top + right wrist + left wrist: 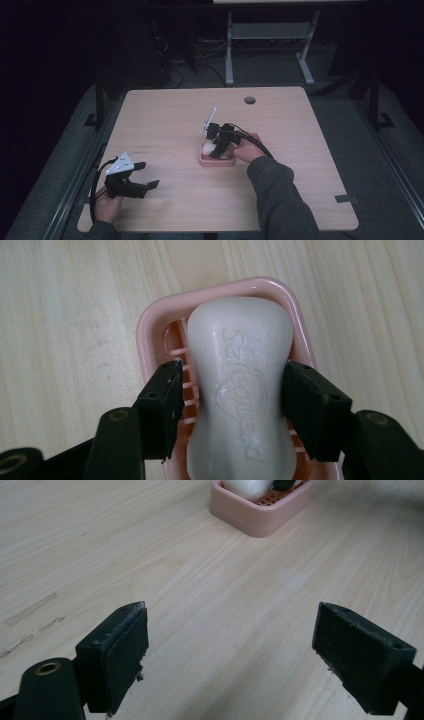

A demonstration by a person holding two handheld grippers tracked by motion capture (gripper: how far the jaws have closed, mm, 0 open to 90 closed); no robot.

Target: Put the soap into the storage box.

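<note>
A white bar of soap [240, 390] with raised lettering lies in a pink slatted soap dish [150, 325] near the middle of the wooden table. My right gripper [233, 371] points down over it with one jaw on each side of the soap's narrow waist. A thin gap shows at the left pad, and the right pad sits at the soap's edge. In the high view the right gripper [220, 145] covers part of the soap [206, 148] and the dish [216, 161]. My left gripper [149, 174] is at the table's front left, open and empty [230, 615], facing the dish [260, 517].
A round cable hole [250, 100] is near the table's far edge. Faint scuff marks [30, 610] lie on the wood left of the left gripper. A grey desk frame [270, 30] stands on the floor beyond the table. Dark tape [346, 198] sits at the front right corner.
</note>
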